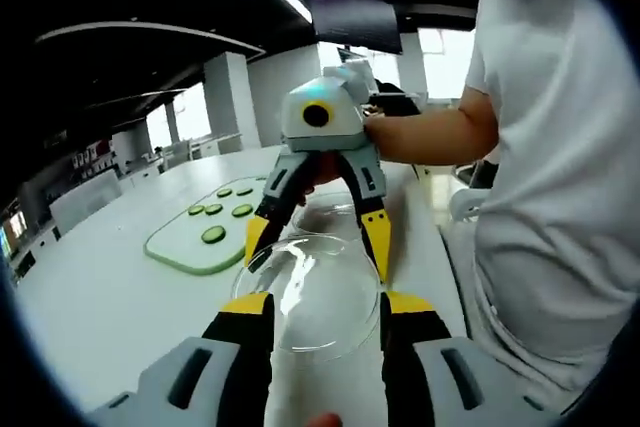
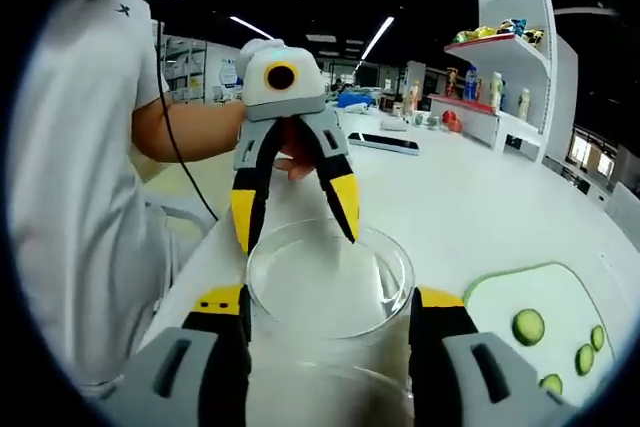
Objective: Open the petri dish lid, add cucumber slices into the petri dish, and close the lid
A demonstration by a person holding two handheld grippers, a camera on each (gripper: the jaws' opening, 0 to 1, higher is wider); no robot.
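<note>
Our left gripper (image 1: 322,305) and right gripper (image 2: 328,302) both hold their fingers spread around the dish (image 1: 310,292), neither visibly clamping, while cucumber slices (image 1: 214,235) wait on the board (image 1: 180,252); lid-opening looks barely begun.

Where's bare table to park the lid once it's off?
Free: the white table between the petri dish and the shelf, and the stretch left of the green cutting board. Crowded: around the dish, flanked by both grippers; the board carries cucumber slices.
</note>
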